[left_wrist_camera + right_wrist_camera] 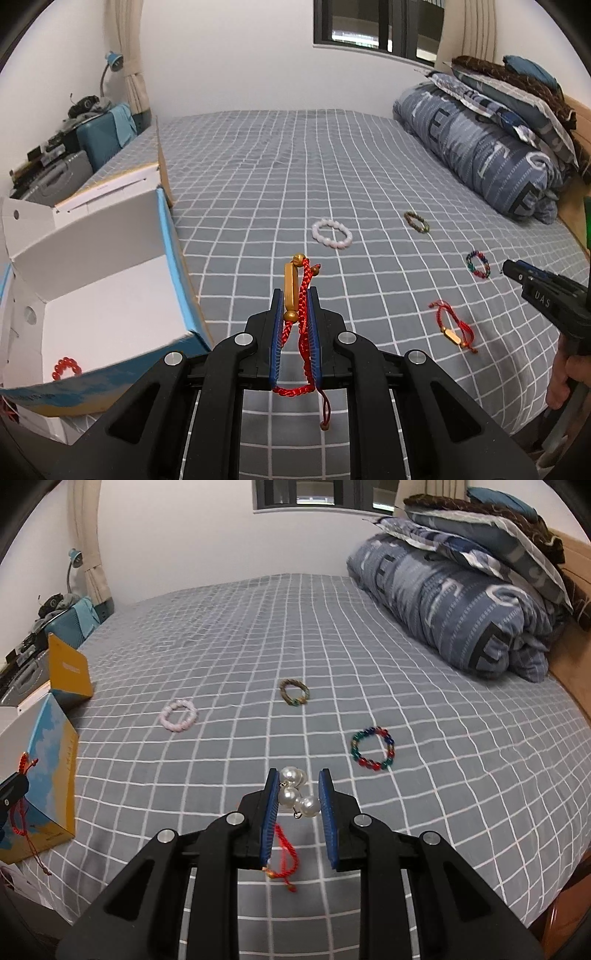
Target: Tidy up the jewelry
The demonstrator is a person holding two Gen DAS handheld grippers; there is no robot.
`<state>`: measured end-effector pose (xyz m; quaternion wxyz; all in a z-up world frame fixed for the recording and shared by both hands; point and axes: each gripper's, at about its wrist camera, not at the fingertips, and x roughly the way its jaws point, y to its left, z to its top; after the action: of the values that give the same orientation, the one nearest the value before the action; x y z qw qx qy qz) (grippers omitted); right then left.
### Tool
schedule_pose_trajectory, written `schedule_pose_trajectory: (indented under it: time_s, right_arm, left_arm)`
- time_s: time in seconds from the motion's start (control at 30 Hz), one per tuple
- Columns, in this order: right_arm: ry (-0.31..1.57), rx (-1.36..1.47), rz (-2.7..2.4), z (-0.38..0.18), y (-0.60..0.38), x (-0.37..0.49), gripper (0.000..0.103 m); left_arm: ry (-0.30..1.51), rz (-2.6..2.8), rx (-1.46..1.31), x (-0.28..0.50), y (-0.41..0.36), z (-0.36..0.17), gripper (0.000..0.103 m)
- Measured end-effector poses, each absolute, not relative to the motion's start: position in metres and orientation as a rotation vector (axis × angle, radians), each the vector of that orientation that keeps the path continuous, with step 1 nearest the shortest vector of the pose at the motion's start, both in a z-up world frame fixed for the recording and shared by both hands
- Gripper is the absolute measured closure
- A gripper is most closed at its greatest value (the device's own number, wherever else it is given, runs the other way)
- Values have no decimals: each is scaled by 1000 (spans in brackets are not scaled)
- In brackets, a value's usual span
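Note:
My left gripper (294, 295) is shut on a red cord bracelet with a gold tube charm (291, 291), held above the bed right of the open white box (107, 295). A red bead bracelet (66, 368) lies in that box. My right gripper (298, 781) is shut on a pearl piece (295, 795); it shows at the right edge of the left wrist view (511, 266). On the bed lie a pink bead bracelet (178, 715), a brown-green bracelet (293, 691), a multicolour bead bracelet (372, 748) and a second red cord bracelet (452, 326).
The grey checked bedsheet (295, 166) fills both views. A rolled blue quilt (461, 602) and pillows lie at the right. A yellow-blue box (48, 768) stands at the bed's left edge. Suitcases and a lamp (92, 129) are beyond the bed at left.

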<state>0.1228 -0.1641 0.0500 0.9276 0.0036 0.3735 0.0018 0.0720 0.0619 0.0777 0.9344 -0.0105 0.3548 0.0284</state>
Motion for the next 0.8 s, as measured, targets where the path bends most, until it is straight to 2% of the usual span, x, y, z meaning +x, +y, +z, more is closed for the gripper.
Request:
schedule_pose_trajectory:
  time_s: [0.8]
  right_arm:
    - [691, -75, 168, 90, -37, 128, 82]
  left_arm:
    - [655, 193, -86, 46, 147, 122, 91]
